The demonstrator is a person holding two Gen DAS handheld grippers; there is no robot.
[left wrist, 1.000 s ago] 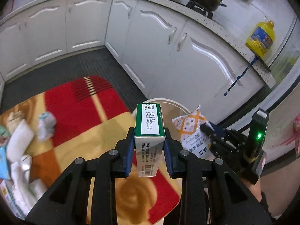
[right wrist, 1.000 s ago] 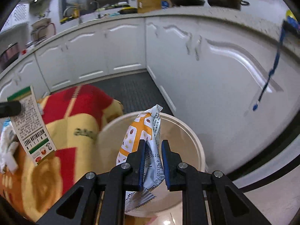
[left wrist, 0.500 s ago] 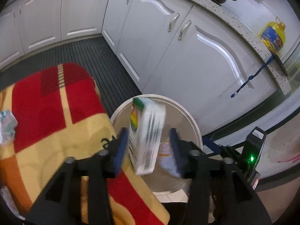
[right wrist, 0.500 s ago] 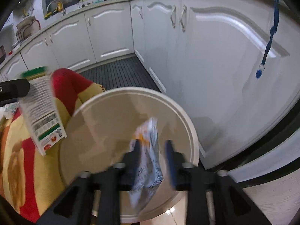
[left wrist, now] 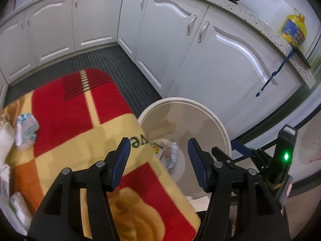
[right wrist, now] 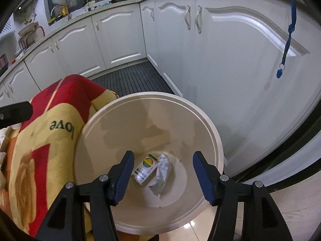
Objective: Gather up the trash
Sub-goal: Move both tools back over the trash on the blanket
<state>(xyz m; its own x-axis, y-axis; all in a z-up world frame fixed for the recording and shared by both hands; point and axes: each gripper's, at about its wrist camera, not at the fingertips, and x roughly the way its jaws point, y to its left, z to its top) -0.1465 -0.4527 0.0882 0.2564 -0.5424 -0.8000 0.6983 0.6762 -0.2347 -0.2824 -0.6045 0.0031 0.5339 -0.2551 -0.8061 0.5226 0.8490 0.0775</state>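
A round beige trash bin [right wrist: 204, 118] stands on the floor beside a blanket-covered surface [left wrist: 66, 108]. At its bottom lie a green-and-white carton [right wrist: 145, 168] and a crumpled snack wrapper [right wrist: 162, 172]; both also show in the left wrist view [left wrist: 169, 154]. My right gripper [right wrist: 162, 178] is open and empty, directly above the bin. My left gripper [left wrist: 158, 160] is open and empty, over the blanket's edge and the bin's [left wrist: 210, 112] left side. More trash lies on the blanket at far left: a tissue pack [left wrist: 26, 128] and white wrappers [left wrist: 18, 206].
White kitchen cabinets [left wrist: 200, 60] run behind and right of the bin. A dark ribbed mat [left wrist: 100, 60] covers the floor in front of them. A blue lanyard [right wrist: 286, 40] hangs from the counter. A yellow oil bottle [left wrist: 294, 30] stands on the countertop.
Both grippers opened and let go. The carton dropped from my left gripper and the snack wrapper from my right; both now lie in the bin.
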